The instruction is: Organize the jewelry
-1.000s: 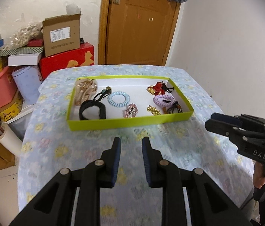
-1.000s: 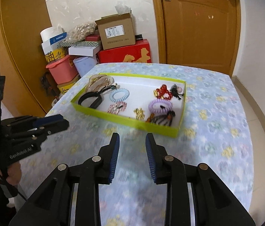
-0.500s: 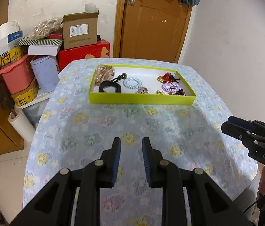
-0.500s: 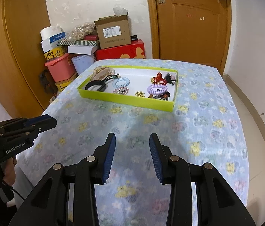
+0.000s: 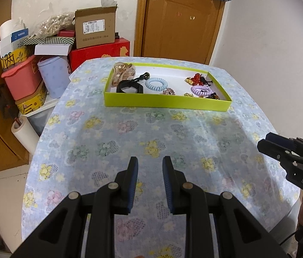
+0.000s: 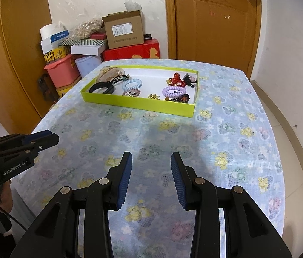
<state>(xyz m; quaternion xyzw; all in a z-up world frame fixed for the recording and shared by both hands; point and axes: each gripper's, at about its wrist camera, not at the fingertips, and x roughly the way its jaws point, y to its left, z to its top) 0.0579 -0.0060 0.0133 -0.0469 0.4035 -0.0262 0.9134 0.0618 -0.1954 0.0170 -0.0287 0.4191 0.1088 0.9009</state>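
Plainly, the green tray [image 6: 139, 105] of jewelry lies well ahead of both empty, parted grippers, its long side across their reach, left gripper [image 5: 150, 179] facing it squarely, right gripper [image 6: 151, 175] wider spread.

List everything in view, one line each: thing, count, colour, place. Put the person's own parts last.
tray: 1, lime green, far middle of table
spiral hair tie: 1, light blue, tray centre
spiral hair tie: 1, lilac, tray right
black band: 1, black, tray left
claw clip: 1, beige, tray far left corner
red bead piece: 1, red, tray far right
tablecloth: 1, pale blue floral, covers table
cardboard box: 1, brown, on red box by wall
pink tub: 1, pink, left of table
door: 1, brown, behind table
left hand-held gripper: 1, black, blue pads, open, empty
right hand-held gripper: 1, black, blue pads, open, empty
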